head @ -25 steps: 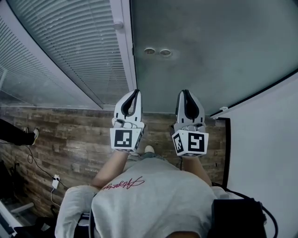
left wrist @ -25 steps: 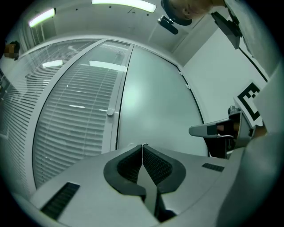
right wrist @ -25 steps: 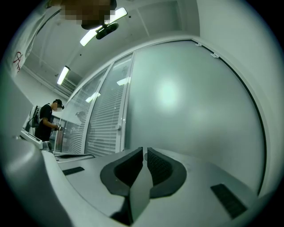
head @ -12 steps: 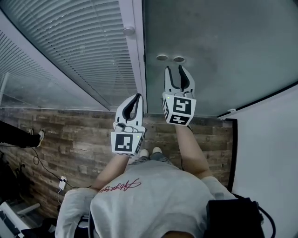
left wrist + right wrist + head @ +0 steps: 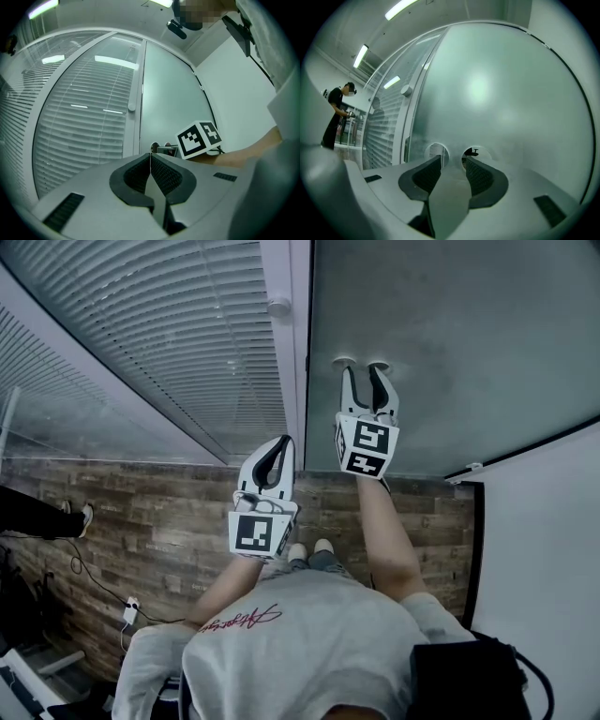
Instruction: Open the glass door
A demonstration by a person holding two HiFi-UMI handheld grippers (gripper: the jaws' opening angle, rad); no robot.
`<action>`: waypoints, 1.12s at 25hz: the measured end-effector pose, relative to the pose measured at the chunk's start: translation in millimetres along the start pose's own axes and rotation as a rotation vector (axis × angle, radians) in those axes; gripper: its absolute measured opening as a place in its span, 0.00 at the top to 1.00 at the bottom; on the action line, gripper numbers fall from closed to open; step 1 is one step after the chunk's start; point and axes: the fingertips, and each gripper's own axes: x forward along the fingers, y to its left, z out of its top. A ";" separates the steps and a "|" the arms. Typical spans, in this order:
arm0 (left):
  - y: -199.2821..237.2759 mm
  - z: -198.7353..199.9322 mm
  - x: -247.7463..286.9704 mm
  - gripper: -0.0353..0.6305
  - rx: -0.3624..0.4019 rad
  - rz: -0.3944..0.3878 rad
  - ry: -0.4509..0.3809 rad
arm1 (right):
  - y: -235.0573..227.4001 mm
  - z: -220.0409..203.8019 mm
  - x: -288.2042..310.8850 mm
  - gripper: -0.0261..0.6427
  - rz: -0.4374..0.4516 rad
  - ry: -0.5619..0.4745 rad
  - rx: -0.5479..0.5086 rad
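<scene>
The frosted glass door point(image 5: 450, 324) fills the upper right of the head view, with two round holes point(image 5: 344, 362) side by side near its left edge. My right gripper point(image 5: 361, 373) is stretched out level to the door, jaws open, its tips right at the two holes. In the right gripper view the holes point(image 5: 437, 152) show just past the open fingertips point(image 5: 453, 159), with nothing between them. My left gripper point(image 5: 281, 441) hangs back, lower and to the left, jaws shut and empty; its pads meet point(image 5: 150, 157) in the left gripper view.
A white door frame post point(image 5: 292, 334) with a round knob point(image 5: 278, 307) separates the door from a glass panel with blinds point(image 5: 159, 324). A white wall point(image 5: 544, 549) stands to the right. Wood-look floor point(image 5: 141, 512) lies below, with a cable point(image 5: 131, 606). Another person point(image 5: 337, 115) stands behind the glass.
The right gripper has reached forward from beside the left one to the door's two holes, and its jaws have opened. The left gripper has moved slightly forward and stays shut.
</scene>
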 end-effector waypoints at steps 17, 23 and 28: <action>11.3 -9.5 -8.9 0.92 -0.017 -0.008 0.038 | -4.0 6.6 8.3 0.78 -0.032 -0.043 0.051; -5.5 -12.9 -10.2 0.92 0.002 -0.006 0.037 | -2.9 6.2 -1.4 0.79 -0.002 -0.031 0.055; -16.6 3.1 -18.7 0.92 0.009 0.053 0.020 | 0.7 5.6 -3.8 0.79 0.042 -0.001 0.053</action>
